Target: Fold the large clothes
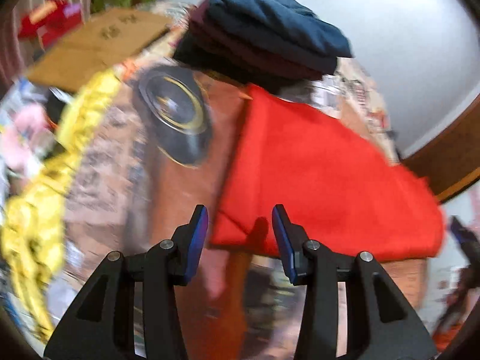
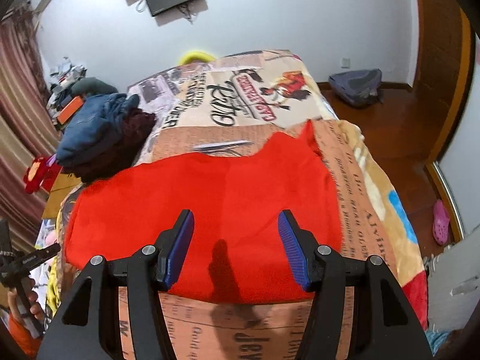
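A red garment [image 1: 324, 174] lies folded flat on the printed blanket [image 1: 180, 186] of a bed. It also shows in the right wrist view [image 2: 210, 198]. My left gripper [image 1: 240, 219] is open and empty, hovering over the garment's near left corner. My right gripper [image 2: 235, 225] is open and empty, above the garment's near edge. A stack of folded dark clothes, blue on top of maroon [image 1: 270, 30], sits beyond the red garment, and shows at the left of the bed in the right wrist view [image 2: 99, 132].
A cardboard box [image 1: 99, 45] and a yellow cloth [image 1: 45, 198] lie left of the bed. The left wrist view is motion-blurred. A wooden floor with a grey bag [image 2: 357, 87] and a pink shoe [image 2: 441, 222] lies right of the bed. The left hand-held gripper [image 2: 21, 267] shows at far left.
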`<state>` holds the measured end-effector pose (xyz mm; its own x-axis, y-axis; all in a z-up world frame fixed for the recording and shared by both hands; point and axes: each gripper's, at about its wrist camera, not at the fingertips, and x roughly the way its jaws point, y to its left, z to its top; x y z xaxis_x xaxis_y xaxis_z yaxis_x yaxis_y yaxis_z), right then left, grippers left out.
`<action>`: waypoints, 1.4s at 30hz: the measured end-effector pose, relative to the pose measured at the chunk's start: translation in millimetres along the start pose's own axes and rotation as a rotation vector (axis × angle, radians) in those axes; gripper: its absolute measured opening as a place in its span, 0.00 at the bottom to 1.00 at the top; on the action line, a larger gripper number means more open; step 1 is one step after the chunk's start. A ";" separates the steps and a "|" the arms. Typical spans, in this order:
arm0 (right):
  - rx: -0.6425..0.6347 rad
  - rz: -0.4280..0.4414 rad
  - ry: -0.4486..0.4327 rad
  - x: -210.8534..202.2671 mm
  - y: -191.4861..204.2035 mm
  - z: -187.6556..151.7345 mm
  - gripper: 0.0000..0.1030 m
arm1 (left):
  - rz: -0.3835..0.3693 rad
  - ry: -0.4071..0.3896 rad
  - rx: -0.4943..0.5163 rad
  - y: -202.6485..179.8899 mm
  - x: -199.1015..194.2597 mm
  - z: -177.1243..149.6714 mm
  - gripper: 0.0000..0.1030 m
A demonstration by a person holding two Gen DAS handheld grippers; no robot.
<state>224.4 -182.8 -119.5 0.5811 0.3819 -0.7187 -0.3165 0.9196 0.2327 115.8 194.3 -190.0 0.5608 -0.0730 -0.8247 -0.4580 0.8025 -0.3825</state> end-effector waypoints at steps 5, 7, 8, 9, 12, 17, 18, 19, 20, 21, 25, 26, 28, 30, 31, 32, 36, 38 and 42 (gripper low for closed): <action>-0.057 0.083 0.033 10.6 26.3 -1.9 0.53 | -0.175 0.128 -0.078 -4.9 19.5 -17.7 0.42; -0.076 0.095 0.047 16.1 35.2 -4.7 0.53 | -0.265 0.189 -0.160 -1.1 32.0 -25.1 0.42; -0.083 0.100 0.057 19.9 38.8 -6.4 0.53 | -0.291 0.205 -0.187 -0.2 35.8 -27.1 0.42; -0.088 0.104 0.066 22.8 41.0 -8.6 0.53 | -0.306 0.213 -0.212 0.3 39.4 -28.4 0.42; -0.103 0.099 0.105 36.6 47.1 -14.1 0.53 | -0.349 0.220 -0.269 -0.2 49.6 -25.4 0.42; -0.099 0.106 0.135 49.6 44.2 -20.3 0.59 | -0.381 0.229 -0.337 -1.5 76.0 -16.5 0.42; -0.087 0.120 0.135 48.6 42.0 -21.5 0.60 | -0.369 0.215 -0.325 -3.8 79.0 -13.3 0.42; -0.076 0.132 0.133 48.3 39.7 -22.4 0.60 | -0.348 0.196 -0.315 -6.2 80.5 -10.1 0.42; -0.071 0.139 0.132 48.3 38.4 -23.1 0.60 | -0.333 0.183 -0.311 -7.9 82.4 -7.7 0.42; -0.072 0.143 0.132 48.3 38.2 -23.8 0.60 | -0.318 0.169 -0.314 -9.8 85.0 -5.1 0.42; -0.082 0.150 0.133 50.1 41.6 -26.1 0.60 | -0.299 0.130 -0.351 -13.5 94.1 5.1 0.45; -0.085 0.150 0.134 51.0 43.3 -26.1 0.60 | -0.288 0.124 -0.352 -15.9 97.8 9.5 0.45; -0.093 0.147 0.137 52.9 46.1 -26.1 0.60 | -0.260 0.116 -0.343 -21.0 102.1 17.1 0.45; -0.104 0.140 0.142 54.3 49.1 -26.5 0.60 | -0.245 0.124 -0.348 -23.4 105.3 24.2 0.45; -0.112 0.134 0.144 54.7 51.1 -26.6 0.60 | -0.247 0.124 -0.354 -20.5 107.0 27.0 0.45; -0.120 0.130 0.147 55.1 53.0 -26.7 0.60 | -0.249 0.117 -0.363 -20.5 109.8 30.9 0.45; -0.137 0.123 0.164 56.9 58.0 -24.7 0.60 | -0.233 0.083 -0.379 -20.3 115.4 38.8 0.40; -0.151 0.114 0.168 56.7 61.8 -22.2 0.60 | -0.212 0.036 -0.358 -23.8 109.1 38.9 0.32; -0.190 0.088 0.148 53.7 72.1 -10.7 0.60 | -0.149 -0.088 -0.259 -40.7 83.6 36.7 0.08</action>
<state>224.7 -96.9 -148.3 0.4336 0.4295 -0.7922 -0.5045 0.8441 0.1814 206.7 177.3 -228.1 0.6872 -0.1178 -0.7168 -0.5207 0.6082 -0.5991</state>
